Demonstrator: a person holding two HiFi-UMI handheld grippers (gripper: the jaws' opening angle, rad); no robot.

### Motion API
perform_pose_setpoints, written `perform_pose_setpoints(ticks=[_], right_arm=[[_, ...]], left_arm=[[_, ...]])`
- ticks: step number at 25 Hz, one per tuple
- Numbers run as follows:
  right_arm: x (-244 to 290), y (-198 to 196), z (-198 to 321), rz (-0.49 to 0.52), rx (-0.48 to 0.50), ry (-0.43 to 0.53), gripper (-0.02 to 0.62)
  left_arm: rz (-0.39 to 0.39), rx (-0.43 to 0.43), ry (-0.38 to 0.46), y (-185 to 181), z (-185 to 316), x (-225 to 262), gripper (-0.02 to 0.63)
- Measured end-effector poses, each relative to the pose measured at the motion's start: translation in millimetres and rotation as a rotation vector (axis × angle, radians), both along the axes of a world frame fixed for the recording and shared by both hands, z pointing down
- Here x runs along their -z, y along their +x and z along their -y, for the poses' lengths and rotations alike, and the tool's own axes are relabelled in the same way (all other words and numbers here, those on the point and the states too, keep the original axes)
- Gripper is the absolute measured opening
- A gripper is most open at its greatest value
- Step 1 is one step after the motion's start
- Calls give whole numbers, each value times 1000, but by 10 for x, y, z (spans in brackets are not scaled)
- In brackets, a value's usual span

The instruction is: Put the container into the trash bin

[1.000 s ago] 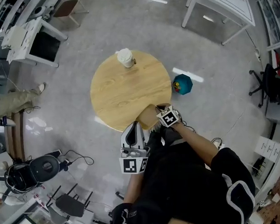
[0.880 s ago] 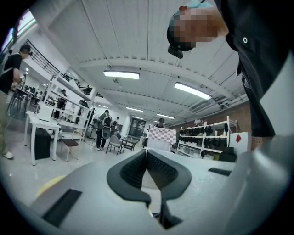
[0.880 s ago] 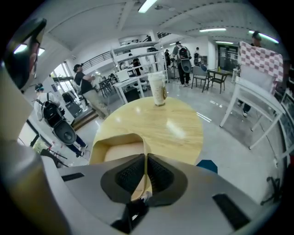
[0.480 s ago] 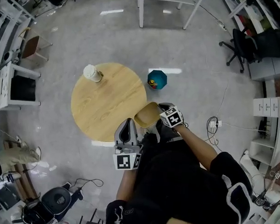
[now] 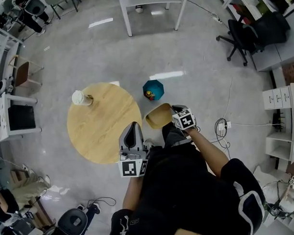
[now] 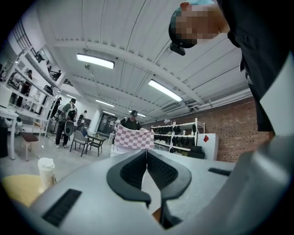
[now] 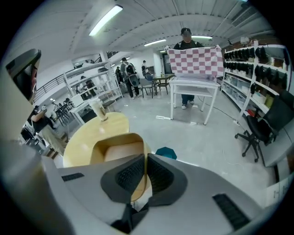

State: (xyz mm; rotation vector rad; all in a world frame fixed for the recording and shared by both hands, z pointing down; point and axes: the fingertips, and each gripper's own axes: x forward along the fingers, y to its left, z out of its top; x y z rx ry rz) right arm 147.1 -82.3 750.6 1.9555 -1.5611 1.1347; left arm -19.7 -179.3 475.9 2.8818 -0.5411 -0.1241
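A tan open container (image 5: pixel 158 116) hangs over the floor just right of the round wooden table (image 5: pixel 101 125), with my right gripper (image 5: pixel 170 121) shut on its rim. In the right gripper view the pads clamp the container's near wall (image 7: pixel 120 149). The teal trash bin (image 5: pixel 153 89) stands on the floor a little beyond the container; in the right gripper view the bin (image 7: pixel 166 153) shows just past the container. My left gripper (image 5: pixel 132 126) is held over the table's near edge. Its jaws (image 6: pixel 146 152) meet with nothing between them.
A white cup (image 5: pixel 81 98) stands at the table's far left edge. A white table (image 5: pixel 150 1) and an office chair (image 5: pixel 246 31) stand farther off, cables (image 5: pixel 222 127) lie on the floor at right. A person (image 7: pixel 186 39) holds up a checkered cloth.
My right gripper has carried the container off the table's edge and closer to the teal bin. The left gripper has moved along with the person, and the whole view has turned.
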Motion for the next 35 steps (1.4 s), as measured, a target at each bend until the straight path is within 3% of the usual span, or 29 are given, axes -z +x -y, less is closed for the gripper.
perform_pose_setpoints(ticks=[14,21,28,29,31,35], right_arm=[[-661,1344,760,91,-24,-66,40],[-1107,1874,1225,122,-66,-104,40],[-1597,2148,1608,127,-133,-142,43],[-1688,2173,1652,136,-146,-144,50],[-1916,2180,1696,179,-179,-165,226],[-2242,2106,1652,228,-209,-228,232]], left_arm=[[56,60,-40,1438,676,-287,11],[93,90,-72,1893,956,-477,11],[138,97,-101,2106,1171,-710,11],[143,100,-105,2116,1192,-740,11],[152,109,-113,2118,1235,-787,11],[162,122,-125,2106,1290,-843,11]])
